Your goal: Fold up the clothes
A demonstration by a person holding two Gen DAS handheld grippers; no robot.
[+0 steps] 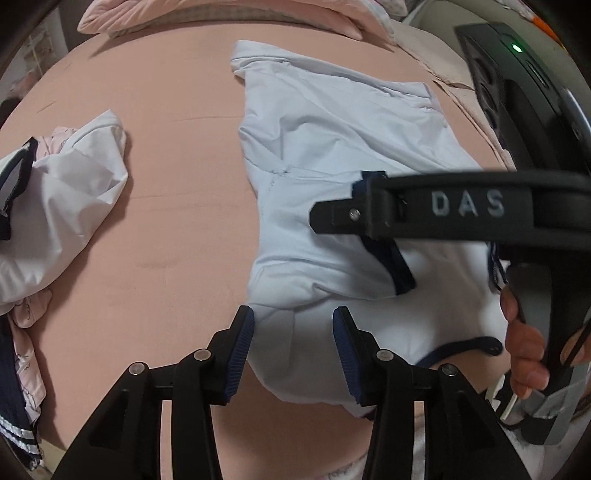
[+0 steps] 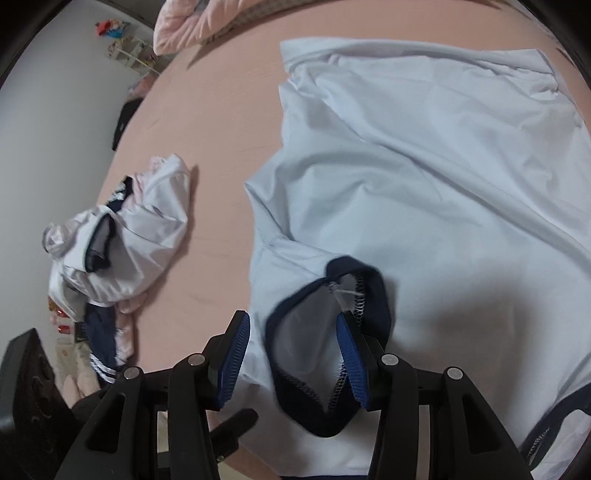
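Note:
A white shirt [image 1: 332,129] [image 2: 424,166] with navy trim lies spread on the pink bed sheet [image 1: 177,192]. My left gripper [image 1: 293,336] is open just above the shirt's near left edge, with fabric lying under the gap. My right gripper [image 2: 293,354] is open too. The shirt's navy-cuffed sleeve [image 2: 306,350] lies folded over the body between its fingers, and the cuff drapes against the right pad [image 2: 349,358]. In the left wrist view the right gripper [image 1: 327,218] reaches in from the right over that cuff [image 1: 395,266], held by a hand [image 1: 524,354].
A crumpled pile of white, navy and pink clothes [image 1: 62,192] [image 2: 122,251] sits at the bed's left side. Pink bedding [image 1: 221,18] [image 2: 184,26] is bunched along the far edge. The bed's left edge drops to a grey floor [image 2: 55,129].

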